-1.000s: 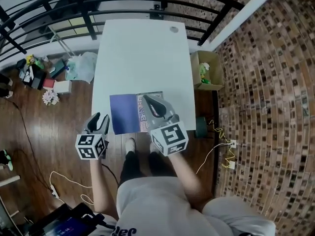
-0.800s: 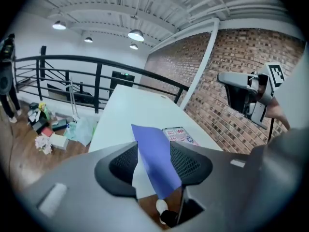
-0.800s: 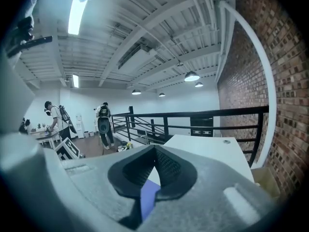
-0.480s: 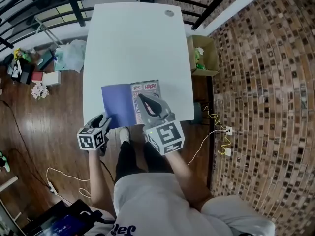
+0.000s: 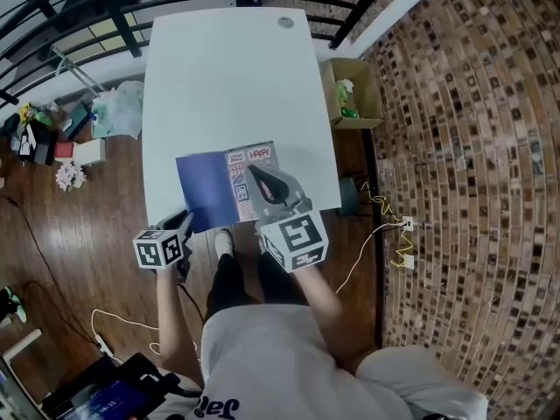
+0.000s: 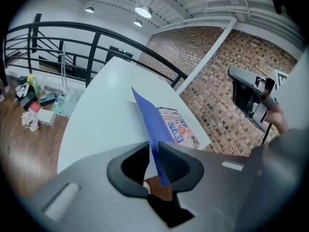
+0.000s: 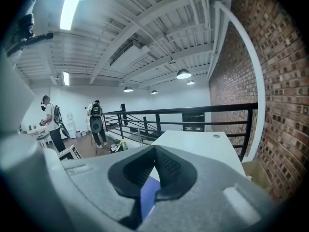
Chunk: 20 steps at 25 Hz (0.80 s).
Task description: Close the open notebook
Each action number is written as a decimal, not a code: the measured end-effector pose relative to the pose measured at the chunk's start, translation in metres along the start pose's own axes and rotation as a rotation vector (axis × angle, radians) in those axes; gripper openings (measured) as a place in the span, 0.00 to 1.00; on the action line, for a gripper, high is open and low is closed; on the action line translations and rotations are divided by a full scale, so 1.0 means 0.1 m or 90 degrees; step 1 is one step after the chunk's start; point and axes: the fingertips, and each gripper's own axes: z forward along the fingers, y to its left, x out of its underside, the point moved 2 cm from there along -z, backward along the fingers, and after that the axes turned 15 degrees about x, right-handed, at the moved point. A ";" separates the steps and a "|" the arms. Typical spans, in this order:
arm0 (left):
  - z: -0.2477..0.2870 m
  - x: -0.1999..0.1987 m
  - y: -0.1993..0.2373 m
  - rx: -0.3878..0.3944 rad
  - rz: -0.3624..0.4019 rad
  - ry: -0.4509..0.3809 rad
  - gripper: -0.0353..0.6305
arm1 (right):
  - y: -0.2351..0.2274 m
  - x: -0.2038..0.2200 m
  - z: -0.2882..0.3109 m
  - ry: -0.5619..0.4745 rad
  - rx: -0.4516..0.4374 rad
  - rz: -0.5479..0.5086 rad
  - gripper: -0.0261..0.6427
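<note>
The notebook lies open at the near edge of the white table, its blue cover to the left and a patterned page to the right. My left gripper is at the cover's near-left corner. In the left gripper view its jaws have just been closing and are shut on the edge of the blue cover, which stands up edge-on, with the patterned page beyond. My right gripper hovers over the patterned page, shut with nothing held; blue cover shows below it.
A black railing runs round the table's far end. A cardboard box stands on the floor to the right, by the brick wall. Bags and clutter lie on the floor to the left. Two people stand far off.
My left gripper has come down and in from beside the table edge to the blue cover's near-left corner and closed on it. The right gripper has stayed over the patterned page.
</note>
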 end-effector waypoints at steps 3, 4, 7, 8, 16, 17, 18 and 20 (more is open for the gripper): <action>-0.06 -0.14 -0.18 0.010 0.019 -0.009 0.14 | -0.09 -0.10 -0.05 -0.014 0.012 0.006 0.02; -0.07 -0.19 -0.27 0.014 0.028 -0.011 0.14 | -0.13 -0.14 -0.07 -0.019 0.017 0.007 0.02; -0.04 -0.32 -0.50 0.027 0.058 -0.009 0.13 | -0.26 -0.25 -0.14 -0.036 0.033 0.014 0.02; -0.01 -0.35 -0.57 0.033 0.067 -0.005 0.12 | -0.30 -0.28 -0.17 -0.041 0.039 0.016 0.02; 0.41 -0.52 -1.16 0.103 0.119 0.026 0.12 | -0.78 -0.39 -0.38 -0.065 0.098 0.039 0.02; 0.47 -0.53 -1.22 0.112 0.126 0.033 0.12 | -0.84 -0.39 -0.41 -0.066 0.107 0.042 0.02; 0.54 -0.53 -1.28 0.120 0.133 0.040 0.12 | -0.89 -0.39 -0.44 -0.068 0.114 0.044 0.02; 0.68 -0.51 -1.38 0.135 0.145 0.057 0.13 | -0.99 -0.38 -0.50 -0.069 0.128 0.048 0.02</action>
